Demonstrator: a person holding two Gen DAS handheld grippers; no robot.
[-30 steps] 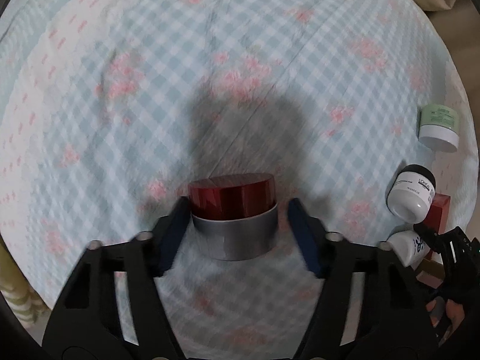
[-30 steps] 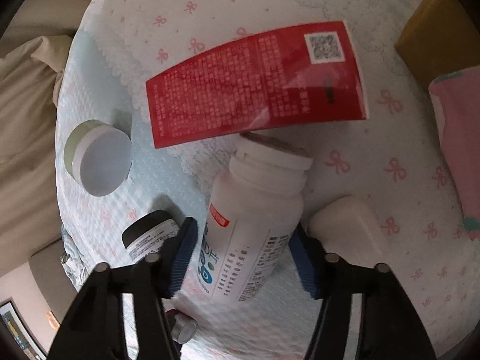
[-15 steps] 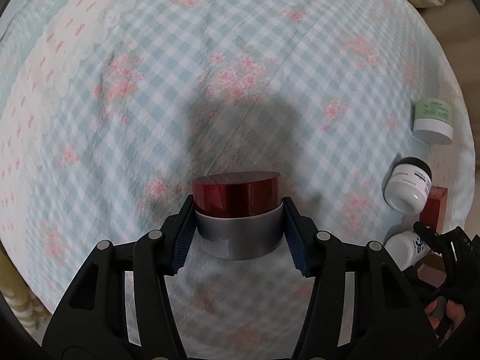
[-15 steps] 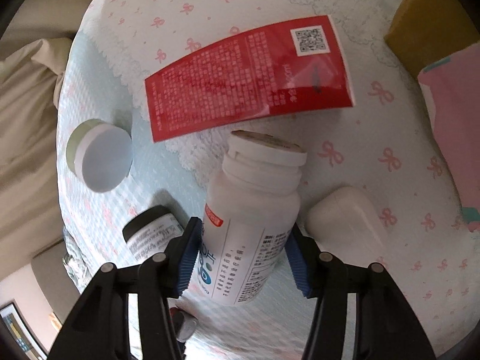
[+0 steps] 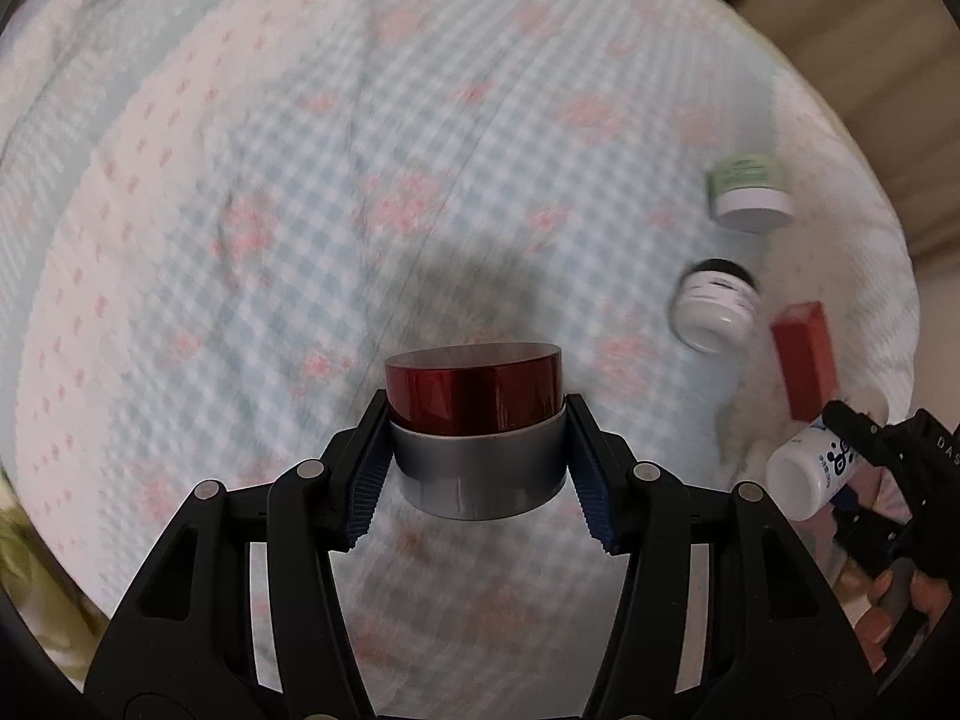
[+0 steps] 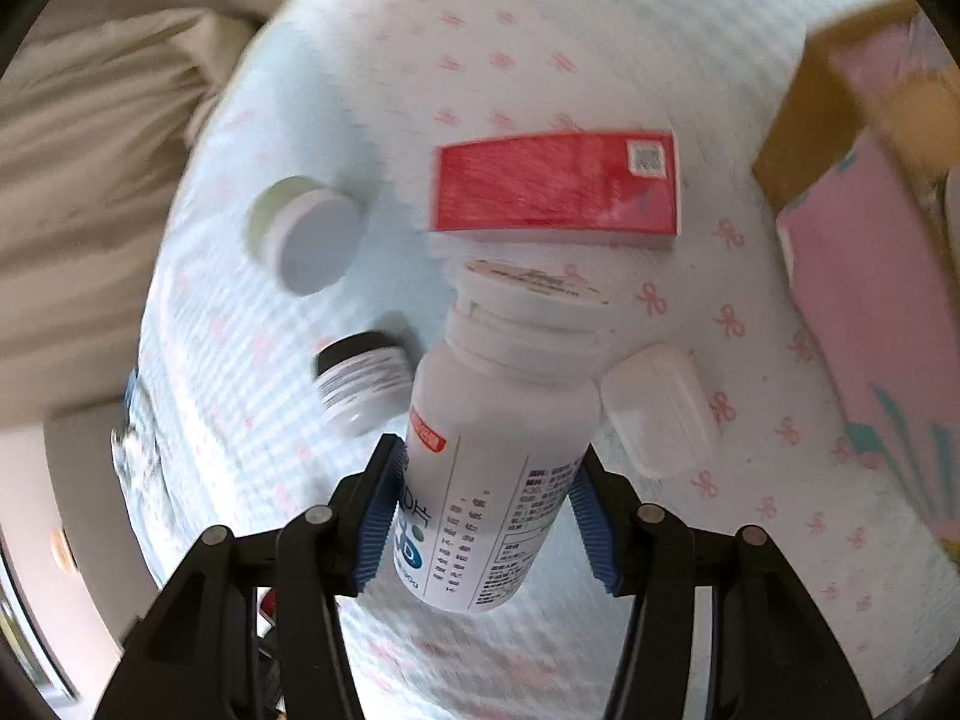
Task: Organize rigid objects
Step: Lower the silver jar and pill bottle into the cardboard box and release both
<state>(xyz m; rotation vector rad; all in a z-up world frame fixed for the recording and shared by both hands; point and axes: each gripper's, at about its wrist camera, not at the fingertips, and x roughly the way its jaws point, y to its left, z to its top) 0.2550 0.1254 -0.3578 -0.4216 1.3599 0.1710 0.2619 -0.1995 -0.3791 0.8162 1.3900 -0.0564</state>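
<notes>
My left gripper [image 5: 477, 468] is shut on a round jar with a dark red lid and grey body [image 5: 477, 420] and holds it above the checked bedspread [image 5: 300, 210]. My right gripper [image 6: 486, 510] is shut on a white pill bottle [image 6: 498, 450], lifted off the bed with its cap pointing away; it also shows in the left wrist view [image 5: 807, 480]. On the bed lie a red box [image 6: 558, 189], a green-and-white jar [image 6: 306, 240], a black-lidded white jar [image 6: 360, 381] and a small white case [image 6: 660, 417].
A brown cardboard box with pink contents [image 6: 870, 210] stands at the right of the right wrist view. Beige bedding [image 6: 90, 150] lies off the bed's left edge. In the left wrist view the green jar [image 5: 750, 192], black-lidded jar [image 5: 714, 309] and red box [image 5: 804, 360] lie at right.
My left gripper closed on the red-lidded jar and lifted it. My right gripper closed on the white bottle and raised it away from the red box and the bed.
</notes>
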